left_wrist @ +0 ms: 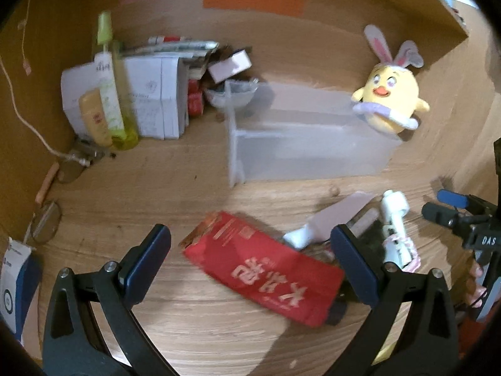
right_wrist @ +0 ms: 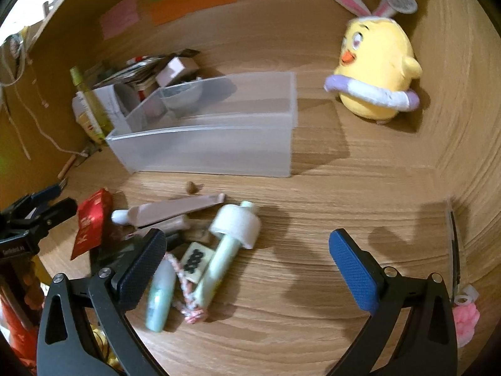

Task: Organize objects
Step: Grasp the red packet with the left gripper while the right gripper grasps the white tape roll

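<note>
We see a wood-grain counter (right_wrist: pixel 313 329) walled in by wooden panels. On it, towards the back, sits a long translucent plastic bin (right_wrist: pixel 213 153), its long axis running left to right across the right wrist view, open side up. A yellow plush chick with rabbit ears (right_wrist: pixel 375 72) stands upright well to the bin's right, near the corner.

In front of the bin lies a cluttered heap. A flat red paper packet with gold lettering (left_wrist: pixel 266 266) lies at a slant in the left wrist view, its long axis running from upper left to lower right. Beside it, a pale green tube with a white ribbed cap (right_wrist: pixel 225 250) lies on its side, cap pointing towards the bin. A flattened mauve tube (right_wrist: pixel 175 210) lies across, white cap to the left.

Our left claw (left_wrist: pixel 250 260) is spread wide over the red packet, holding nothing. Our right claw (right_wrist: pixel 247 266) is likewise wide open and empty, just above the pale green tube.
</note>
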A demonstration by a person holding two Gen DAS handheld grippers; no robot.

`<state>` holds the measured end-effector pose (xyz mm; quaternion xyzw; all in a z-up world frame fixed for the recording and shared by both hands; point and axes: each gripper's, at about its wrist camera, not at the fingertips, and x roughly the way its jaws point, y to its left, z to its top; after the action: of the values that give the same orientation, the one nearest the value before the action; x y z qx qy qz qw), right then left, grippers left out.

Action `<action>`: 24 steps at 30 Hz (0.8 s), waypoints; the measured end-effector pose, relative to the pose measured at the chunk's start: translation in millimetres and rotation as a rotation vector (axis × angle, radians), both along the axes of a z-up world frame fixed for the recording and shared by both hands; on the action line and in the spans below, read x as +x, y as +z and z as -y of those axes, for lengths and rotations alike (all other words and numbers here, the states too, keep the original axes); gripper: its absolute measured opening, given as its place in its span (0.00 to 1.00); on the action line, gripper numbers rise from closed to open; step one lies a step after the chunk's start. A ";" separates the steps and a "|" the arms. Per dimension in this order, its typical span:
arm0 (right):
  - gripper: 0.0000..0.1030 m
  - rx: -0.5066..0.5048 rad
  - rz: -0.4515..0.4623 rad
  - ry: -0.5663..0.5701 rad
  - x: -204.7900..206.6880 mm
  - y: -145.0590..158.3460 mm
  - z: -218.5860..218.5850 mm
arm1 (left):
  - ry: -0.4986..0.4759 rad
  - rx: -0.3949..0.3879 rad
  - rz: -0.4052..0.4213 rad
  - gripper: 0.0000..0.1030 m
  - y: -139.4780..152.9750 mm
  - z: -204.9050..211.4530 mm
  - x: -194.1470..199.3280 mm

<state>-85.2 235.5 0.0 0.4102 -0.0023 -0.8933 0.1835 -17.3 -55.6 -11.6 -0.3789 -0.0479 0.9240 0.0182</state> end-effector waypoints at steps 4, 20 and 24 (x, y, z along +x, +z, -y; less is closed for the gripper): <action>0.97 0.013 0.025 -0.011 -8.5 -9.5 -1.1 | 0.007 0.059 0.075 1.00 -14.7 11.5 -5.3; 0.71 0.000 0.088 0.028 -28.4 -25.8 17.1 | 0.025 0.150 0.208 1.00 -41.3 17.6 -27.3; 0.58 0.006 0.096 0.042 -28.4 -29.2 22.6 | 0.046 0.206 0.226 1.00 -43.6 29.4 -39.6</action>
<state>-113.6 212.9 -29.2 0.4529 0.0000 -0.8687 0.2006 -56.9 -85.1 -55.2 -0.4753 -0.1530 0.8659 0.0303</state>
